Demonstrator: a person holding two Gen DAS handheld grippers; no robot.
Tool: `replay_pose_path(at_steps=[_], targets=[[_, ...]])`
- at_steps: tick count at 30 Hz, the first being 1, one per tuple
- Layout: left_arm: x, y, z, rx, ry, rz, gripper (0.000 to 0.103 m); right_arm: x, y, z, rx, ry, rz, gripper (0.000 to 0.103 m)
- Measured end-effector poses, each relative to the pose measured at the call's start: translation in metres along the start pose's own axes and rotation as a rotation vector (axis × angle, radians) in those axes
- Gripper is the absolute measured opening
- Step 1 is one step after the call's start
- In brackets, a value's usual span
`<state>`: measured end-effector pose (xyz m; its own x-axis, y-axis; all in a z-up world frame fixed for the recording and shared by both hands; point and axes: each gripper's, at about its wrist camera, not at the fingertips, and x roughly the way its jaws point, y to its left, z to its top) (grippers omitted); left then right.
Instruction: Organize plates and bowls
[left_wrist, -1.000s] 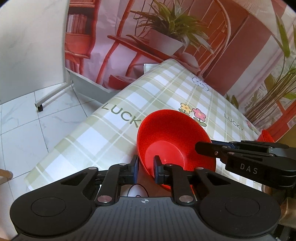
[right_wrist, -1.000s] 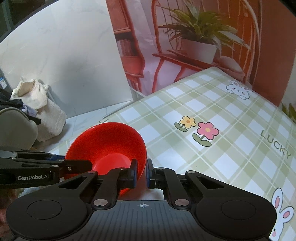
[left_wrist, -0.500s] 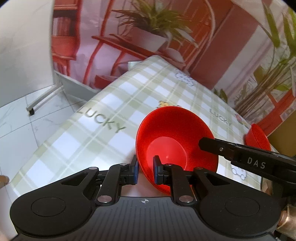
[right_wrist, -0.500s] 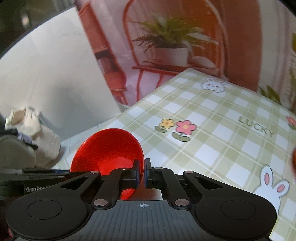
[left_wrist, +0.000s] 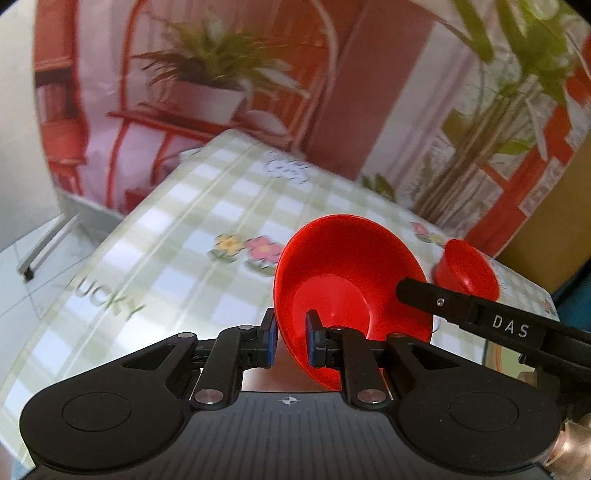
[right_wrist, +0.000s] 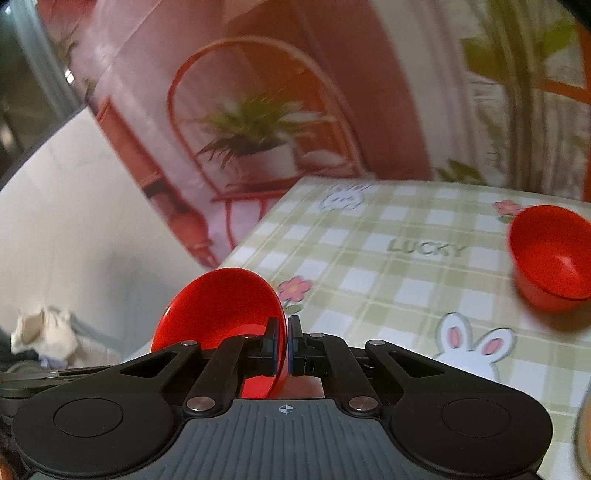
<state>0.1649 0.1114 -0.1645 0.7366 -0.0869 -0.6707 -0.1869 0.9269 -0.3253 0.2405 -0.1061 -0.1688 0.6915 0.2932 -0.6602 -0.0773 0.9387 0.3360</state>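
Observation:
A wide red bowl (left_wrist: 351, 280) is held in the air between both grippers, tilted on edge above the checked tablecloth (left_wrist: 177, 236). My left gripper (left_wrist: 290, 341) is shut on its left rim. My right gripper (right_wrist: 283, 341) is shut on the opposite rim, and the bowl shows in the right wrist view (right_wrist: 218, 310) too. The right gripper's finger reaches in from the right of the left wrist view (left_wrist: 480, 314). A second, smaller red bowl (right_wrist: 550, 251) stands upright on the table to the right, also seen in the left wrist view (left_wrist: 467, 269).
The table's left edge (left_wrist: 110, 236) drops to a tiled floor. A printed backdrop with a plant and red chair (right_wrist: 258, 129) hangs behind the table. A heap of cloth (right_wrist: 44, 332) lies on the floor at the left.
Both grippers have swung right with the red bowl still held between them. The second red bowl has come fully into view at the right.

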Motion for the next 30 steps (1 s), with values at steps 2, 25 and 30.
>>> replay_pose_path(at_steps=[2,25,30], targets=[[0.003,-0.014,0.004,0.03,0.001,-0.011,0.017,-0.006,-0.011,0.002,0.025,-0.023,-0.013,0.004],[0.102,-0.157,0.064,0.261,0.039,-0.243,0.017,-0.063,-0.168,0.043,0.221,-0.22,-0.242,0.004],[0.125,-0.175,0.062,0.312,0.062,-0.236,0.017,-0.061,-0.19,0.048,0.222,-0.214,-0.288,0.004]])
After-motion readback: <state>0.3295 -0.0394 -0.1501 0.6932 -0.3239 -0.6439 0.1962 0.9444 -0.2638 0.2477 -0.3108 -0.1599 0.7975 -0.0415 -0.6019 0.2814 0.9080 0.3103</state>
